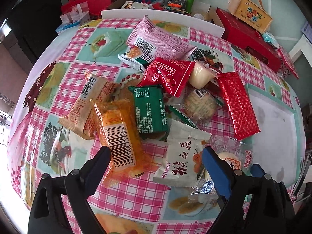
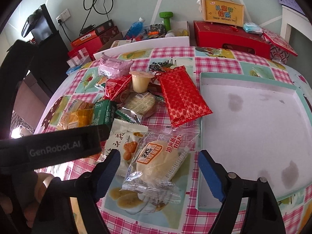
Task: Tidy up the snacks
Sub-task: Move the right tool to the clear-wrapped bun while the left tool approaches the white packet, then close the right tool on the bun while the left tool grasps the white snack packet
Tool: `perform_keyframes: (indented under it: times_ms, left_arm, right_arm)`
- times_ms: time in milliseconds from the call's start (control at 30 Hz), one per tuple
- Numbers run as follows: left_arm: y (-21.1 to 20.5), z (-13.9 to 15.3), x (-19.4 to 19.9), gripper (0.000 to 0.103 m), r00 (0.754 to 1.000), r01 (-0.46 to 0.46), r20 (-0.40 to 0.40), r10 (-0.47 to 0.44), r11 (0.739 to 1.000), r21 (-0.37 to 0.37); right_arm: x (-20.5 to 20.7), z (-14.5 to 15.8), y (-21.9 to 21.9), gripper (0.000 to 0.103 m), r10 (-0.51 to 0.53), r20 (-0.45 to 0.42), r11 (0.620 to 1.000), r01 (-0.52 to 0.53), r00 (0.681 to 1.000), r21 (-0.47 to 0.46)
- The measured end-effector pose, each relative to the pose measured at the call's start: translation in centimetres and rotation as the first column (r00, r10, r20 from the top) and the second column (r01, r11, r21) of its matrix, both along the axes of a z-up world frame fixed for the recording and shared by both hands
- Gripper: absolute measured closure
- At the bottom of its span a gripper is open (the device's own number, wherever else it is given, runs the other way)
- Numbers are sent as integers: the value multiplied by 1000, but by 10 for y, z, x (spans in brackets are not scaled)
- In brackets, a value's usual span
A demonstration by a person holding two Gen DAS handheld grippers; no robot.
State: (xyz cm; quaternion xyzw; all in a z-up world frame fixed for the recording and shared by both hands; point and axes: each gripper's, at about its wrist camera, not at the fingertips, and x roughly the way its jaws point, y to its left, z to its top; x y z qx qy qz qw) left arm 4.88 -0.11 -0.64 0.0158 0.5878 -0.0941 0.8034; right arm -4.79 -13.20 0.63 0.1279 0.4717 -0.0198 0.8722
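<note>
Pink checked tablecloth (image 1: 124, 193) under a heap of snacks, clutter of boxes along the far wall.

Clear-wrapped bun (image 2: 156, 161) flat on the cloth, between the fingers of the right gripper (image 2: 159, 172) — jaws apart, pads on neither side pressing it, left pad just beside the wrapper's edge, right pad well clear. Overlaps the white packet (image 2: 120, 146) to its left; pale tray (image 2: 292, 101) just to its right, touching nothing of the heap.

White packet (image 1: 183, 158) between the fingers of the left gripper (image 1: 156, 159) — jaws spread wide, nothing clamped. Black finger (image 1: 97, 165) resting at the corner of the orange cake wrapper (image 1: 117, 132); blue pad (image 1: 214, 167) at the white packet's right edge, over the bun's wrapper (image 1: 228, 159).

Farther out: green packet (image 1: 150, 111), red flower packet (image 1: 167, 76), jelly cup (image 1: 200, 76), long red packet (image 1: 237, 105), round cracker (image 1: 200, 107), pink packet (image 1: 159, 37) at the far end.

Seen only from the left wrist: barcode on the orange wrapper, tan packet (image 1: 85, 105) beside it in full, the right gripper's blue tip at the lower right. Seen only from the right wrist: whole of the tray with dark stains on its floor, the bun's label, the left gripper's black body (image 2: 54, 148) crossing the heap, a bare hand (image 2: 39, 191) low at left, wall socket (image 2: 63, 15) and cables.
</note>
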Motion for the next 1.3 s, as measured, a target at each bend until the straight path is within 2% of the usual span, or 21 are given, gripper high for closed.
perform_keyframes:
  times_ms: [167, 367, 467, 800, 900, 933, 1000, 1300]
  left_arm:
    - [-3, -8, 1, 8, 1000, 6, -9, -6, 999, 44]
    - [-3, -4, -5, 14, 1000, 13, -3, -13, 1000, 27]
    - [-3, 0, -10, 16, 1000, 21, 3, -21, 1000, 14]
    - [-6, 26, -24, 18, 996, 56, 73, -51, 997, -60]
    - [-11, 24, -25, 18, 996, 71, 67, -66, 996, -63]
    - [-14, 21, -25, 20, 996, 73, 59, -70, 996, -53]
    - [-19, 13, -23, 35, 997, 74, 33, -73, 996, -40]
    - [-36, -23, -16, 48, 992, 101, -73, -104, 994, -50]
  right_arm:
    - [10, -14, -2, 35, 1, -51, 999, 1, 999, 37]
    - [13, -26, -5, 47, 5, -84, 997, 1, 996, 77]
    - [13, -30, -6, 49, 8, -96, 995, 2, 995, 100]
    - [10, -29, -6, 51, 6, -98, 997, 1, 995, 76]
    - [10, -29, -6, 51, 8, -99, 997, -1, 995, 72]
    - [9, -28, -6, 51, 8, -100, 997, -1, 995, 72]
    - [8, -28, -6, 51, 9, -101, 998, -2, 995, 70]
    - [7, -28, -6, 51, 9, -104, 998, -2, 995, 68]
